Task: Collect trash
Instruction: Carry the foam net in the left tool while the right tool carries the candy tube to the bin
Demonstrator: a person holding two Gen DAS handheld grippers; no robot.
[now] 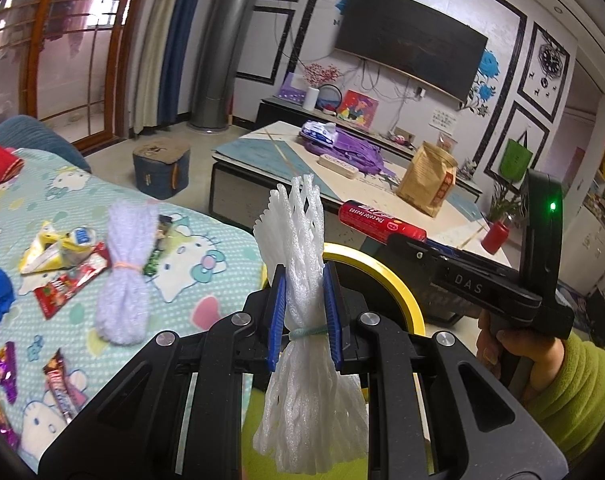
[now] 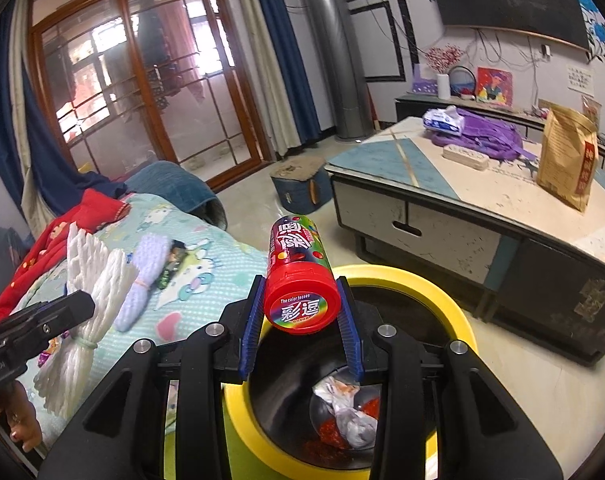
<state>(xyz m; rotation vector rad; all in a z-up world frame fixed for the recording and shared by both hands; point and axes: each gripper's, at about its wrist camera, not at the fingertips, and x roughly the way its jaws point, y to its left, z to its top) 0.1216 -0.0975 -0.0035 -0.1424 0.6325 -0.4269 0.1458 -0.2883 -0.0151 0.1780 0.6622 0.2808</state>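
Note:
My left gripper (image 1: 304, 312) is shut on a bundle of white foam netting (image 1: 298, 240) tied with a green band, held upright in front of the yellow trash bin (image 1: 398, 284). The right gripper (image 2: 302, 312) is shut on a red candy tube (image 2: 298, 272), lid toward the camera, right above the yellow bin's rim (image 2: 442, 292). Crumpled wrappers (image 2: 346, 412) lie inside the bin. In the left wrist view the right gripper (image 1: 386, 236) carries the red tube (image 1: 378, 220) over the bin. In the right wrist view the netting (image 2: 90, 300) hangs at the left.
Several snack wrappers (image 1: 66, 280) and a second white bundle (image 1: 122, 276) lie on the cartoon-print bed cover (image 1: 198, 256). A low coffee table (image 2: 482, 216) with a brown paper bag (image 2: 566, 160) stands behind the bin. A blue stool (image 2: 302, 188) sits on the floor.

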